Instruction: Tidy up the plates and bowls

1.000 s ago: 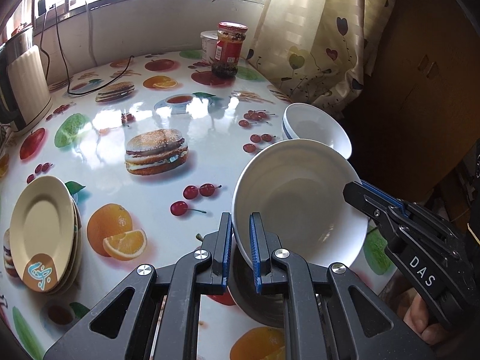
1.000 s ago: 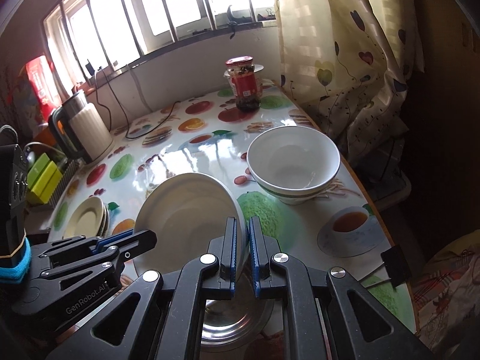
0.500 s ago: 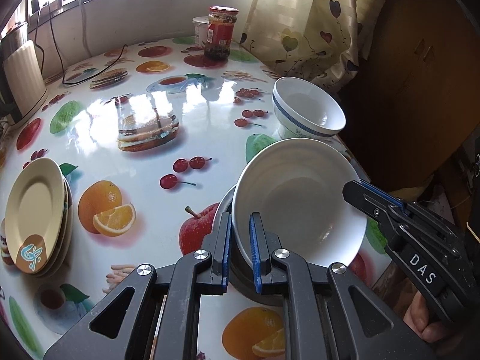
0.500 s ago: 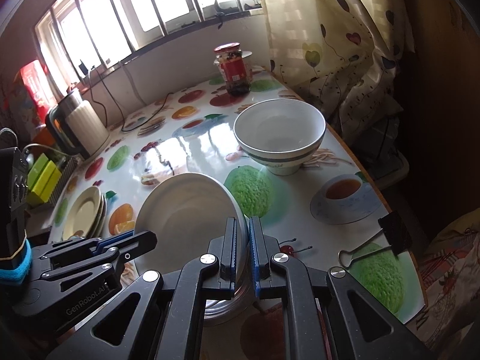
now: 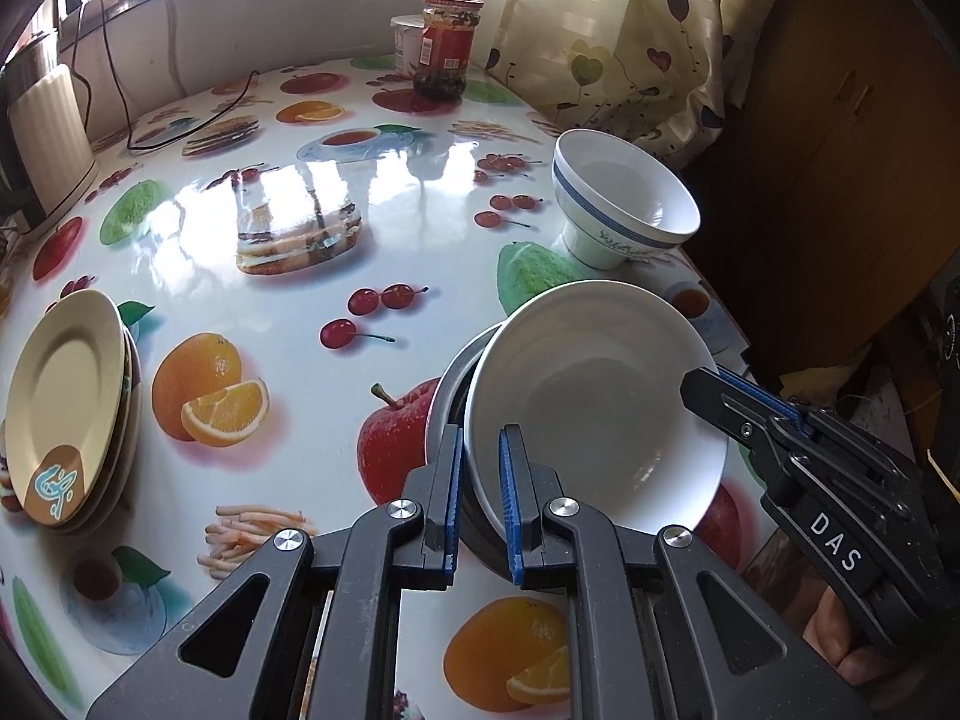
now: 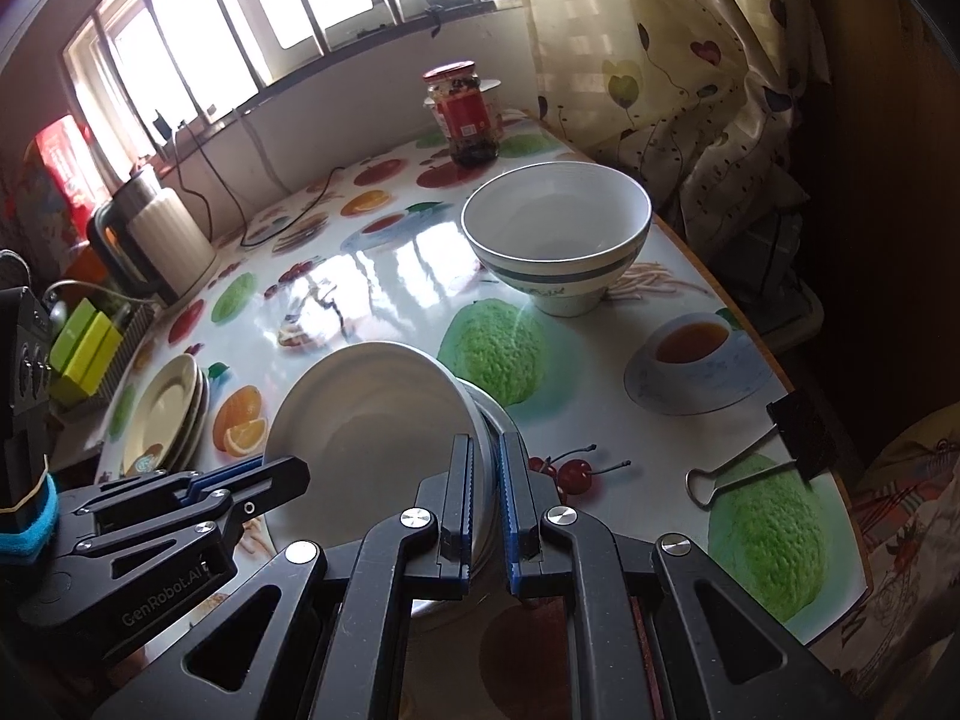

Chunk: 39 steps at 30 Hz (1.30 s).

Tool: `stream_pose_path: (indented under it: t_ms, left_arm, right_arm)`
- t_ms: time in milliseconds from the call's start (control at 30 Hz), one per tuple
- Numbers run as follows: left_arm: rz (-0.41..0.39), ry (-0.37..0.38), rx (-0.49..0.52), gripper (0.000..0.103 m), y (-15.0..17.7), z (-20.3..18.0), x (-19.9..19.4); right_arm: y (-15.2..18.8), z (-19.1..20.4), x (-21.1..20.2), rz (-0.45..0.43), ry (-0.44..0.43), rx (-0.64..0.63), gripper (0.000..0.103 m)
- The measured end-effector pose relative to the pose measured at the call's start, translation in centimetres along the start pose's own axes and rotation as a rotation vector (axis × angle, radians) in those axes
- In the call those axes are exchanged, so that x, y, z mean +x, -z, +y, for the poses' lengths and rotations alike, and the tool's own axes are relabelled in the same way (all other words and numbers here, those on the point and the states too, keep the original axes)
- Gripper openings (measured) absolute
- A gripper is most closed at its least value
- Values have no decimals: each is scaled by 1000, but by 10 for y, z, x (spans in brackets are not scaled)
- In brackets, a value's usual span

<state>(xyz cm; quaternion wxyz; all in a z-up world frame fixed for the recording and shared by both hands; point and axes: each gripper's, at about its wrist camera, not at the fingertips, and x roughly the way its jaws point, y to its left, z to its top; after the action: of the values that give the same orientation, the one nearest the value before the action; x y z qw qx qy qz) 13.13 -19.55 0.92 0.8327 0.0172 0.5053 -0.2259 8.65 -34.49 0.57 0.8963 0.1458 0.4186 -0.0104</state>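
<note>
A red-lidded jar (image 5: 445, 45) stands at the far edge of the fruit-print tablecloth (image 5: 288, 210), with a white tub (image 5: 405, 43) just behind it and a heart-patterned curtain (image 6: 672, 54) hanging to its right. Far left, a ribbed cream kettle (image 6: 162, 240) sits with a black cable (image 5: 120, 102) trailing beside it. A black binder clip (image 6: 774, 444) grips the near right table edge.

Shallow bowl (image 5: 591, 396): seen low and right of centre in the left wrist view, tilted, resting in the metal dish (image 5: 447, 414) beneath it.
Footed bowl (image 5: 624, 204): placed above the shallow bowl, at the table (image 5: 420, 192) edge on the right.
Plate stack (image 5: 66, 408): set at the far left.
Jar (image 5: 447, 45): stood at top centre, a tub (image 5: 405, 42) just behind it.
Kettle (image 6: 153, 243): found at the left in the right wrist view.
Binder clip (image 6: 762, 450): laid at the lower right.
</note>
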Motion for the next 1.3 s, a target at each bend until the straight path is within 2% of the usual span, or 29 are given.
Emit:
stream_pose_path:
  t_ms: [767, 1300]
  left_arm:
    - [-7, -18, 11, 12, 0, -3, 7]
    - [-32, -35, 41, 13, -7, -3, 6]
  right_arm:
    - [1, -4, 10, 16, -4, 10, 11]
    - [-7, -8, 10, -7, -11, 28, 18]
